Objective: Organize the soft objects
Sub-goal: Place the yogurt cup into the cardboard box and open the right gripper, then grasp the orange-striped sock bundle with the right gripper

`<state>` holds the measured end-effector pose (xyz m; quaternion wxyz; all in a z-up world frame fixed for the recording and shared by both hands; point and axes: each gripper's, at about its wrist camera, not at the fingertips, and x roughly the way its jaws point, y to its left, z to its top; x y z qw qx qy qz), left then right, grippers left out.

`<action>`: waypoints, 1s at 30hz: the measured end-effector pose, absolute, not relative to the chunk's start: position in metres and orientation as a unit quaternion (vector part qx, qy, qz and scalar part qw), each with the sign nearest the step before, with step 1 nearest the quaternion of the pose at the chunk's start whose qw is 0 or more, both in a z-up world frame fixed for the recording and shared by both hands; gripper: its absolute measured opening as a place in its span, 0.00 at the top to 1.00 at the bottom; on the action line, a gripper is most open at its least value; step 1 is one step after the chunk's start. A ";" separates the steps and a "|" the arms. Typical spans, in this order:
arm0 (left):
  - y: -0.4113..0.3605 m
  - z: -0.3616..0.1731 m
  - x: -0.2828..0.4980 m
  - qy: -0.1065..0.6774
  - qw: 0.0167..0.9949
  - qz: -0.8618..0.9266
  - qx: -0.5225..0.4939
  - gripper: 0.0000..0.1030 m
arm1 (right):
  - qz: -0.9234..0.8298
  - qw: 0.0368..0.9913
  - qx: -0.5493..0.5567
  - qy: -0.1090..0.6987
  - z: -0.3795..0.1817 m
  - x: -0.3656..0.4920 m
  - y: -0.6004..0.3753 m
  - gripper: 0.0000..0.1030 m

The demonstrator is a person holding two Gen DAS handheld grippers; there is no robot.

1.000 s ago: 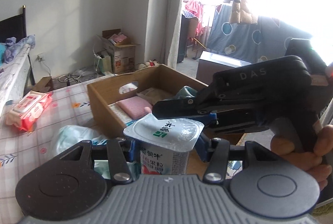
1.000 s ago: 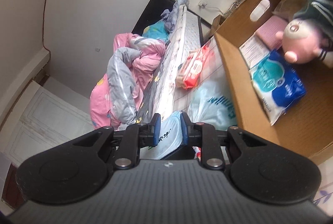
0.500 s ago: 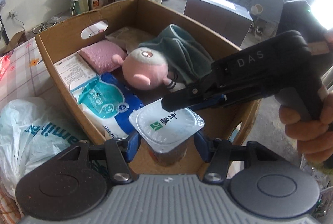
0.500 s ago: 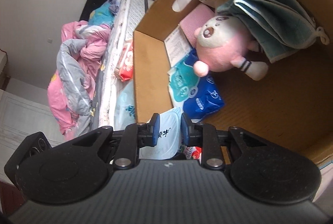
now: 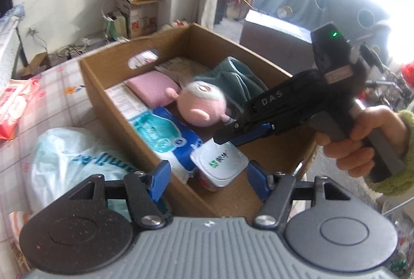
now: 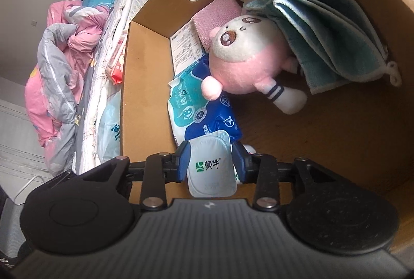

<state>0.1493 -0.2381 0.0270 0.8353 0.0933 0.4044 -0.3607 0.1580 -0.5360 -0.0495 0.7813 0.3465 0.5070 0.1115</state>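
Note:
A white-lidded yogurt cup (image 5: pixel 218 165) stands in the near corner of the cardboard box (image 5: pixel 103 95), leaning on a blue tissue pack (image 5: pixel 165 134). My left gripper (image 5: pixel 208 179) straddles the cup with gaps beside it, its jaws opening. My right gripper (image 5: pixel 222 135) hovers just over the lid. In the right wrist view the lid (image 6: pixel 211 165) lies between the right gripper (image 6: pixel 212 162) pads, which are opening and no longer pinch its rim. A pink plush (image 6: pixel 245 58), a teal towel (image 6: pixel 323 27) and a pink pad (image 5: pixel 155 87) also lie in the box.
A white plastic bag (image 5: pixel 77 157) lies on the checked tablecloth left of the box, with a red wipes pack (image 5: pixel 13 108) farther left. A bed with a pink quilt (image 6: pixel 59 66) runs alongside. The box floor (image 6: pixel 323 149) to the right of the cup is bare.
Both grippers sank into the box with the cup. The right gripper let go of the lid's rim and opened. The left jaws spread away from the cup, which now rests in the box.

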 end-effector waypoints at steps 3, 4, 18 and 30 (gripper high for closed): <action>-0.213 0.033 0.147 0.402 0.847 -0.341 0.069 0.35 | 0.120 0.779 0.333 0.518 -0.057 0.177 -0.530 0.61; -0.201 0.036 0.145 0.401 0.852 -0.331 0.059 0.35 | 0.125 0.777 0.323 0.526 -0.060 0.185 -0.526 0.61; -0.074 0.020 0.126 0.397 0.898 -0.187 -0.022 0.33 | 0.152 0.729 0.323 0.584 -0.080 0.192 -0.514 0.54; -0.036 0.007 0.100 0.386 0.909 -0.151 -0.035 0.30 | 0.132 0.731 0.330 0.582 -0.073 0.175 -0.494 0.52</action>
